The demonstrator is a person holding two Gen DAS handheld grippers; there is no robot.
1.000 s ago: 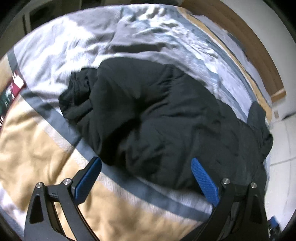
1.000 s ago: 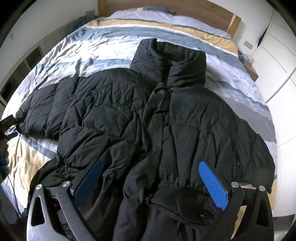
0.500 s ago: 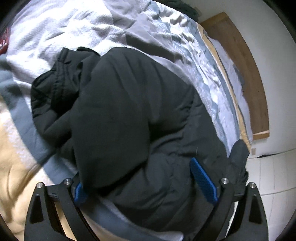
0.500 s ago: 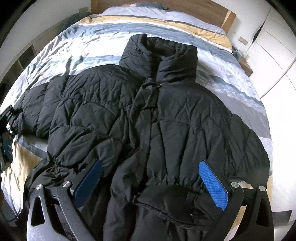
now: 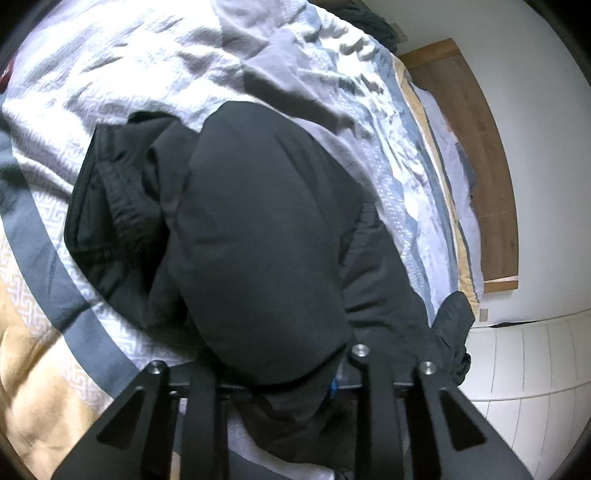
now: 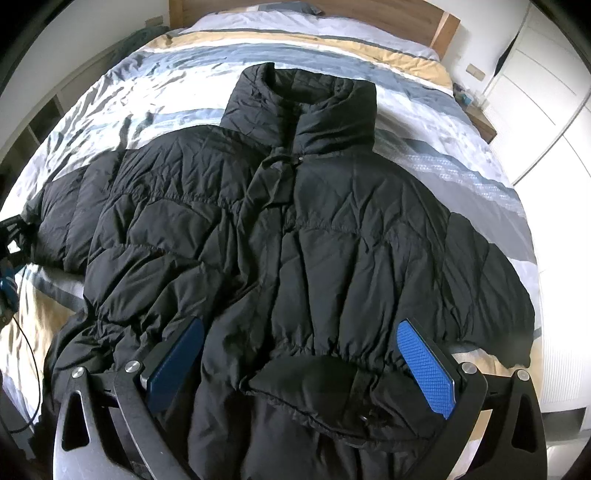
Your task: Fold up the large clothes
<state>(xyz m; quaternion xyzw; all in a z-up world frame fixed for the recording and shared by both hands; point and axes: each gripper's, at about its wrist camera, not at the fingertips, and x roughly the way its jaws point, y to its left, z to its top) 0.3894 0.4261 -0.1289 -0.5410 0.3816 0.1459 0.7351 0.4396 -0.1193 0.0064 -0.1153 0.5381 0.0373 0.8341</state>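
Observation:
A large black puffer jacket lies front up on the bed, collar toward the headboard, sleeves spread to both sides. My right gripper is open just above the jacket's bottom hem, blue pads on either side of a folded-up hem flap. In the left wrist view the jacket's left sleeve fills the middle. My left gripper is shut on the sleeve's end, and its pads are hidden under the fabric. The left gripper also shows at the far left edge of the right wrist view.
The bed has a striped duvet in white, grey, blue and tan. A wooden headboard is at the far end. White wardrobe doors stand on the right. A dark cable hangs at the bed's left side.
My left gripper moved forward onto the sleeve end and closed on it; it was open a second ago. My right gripper has edged closer over the hem and stays open.

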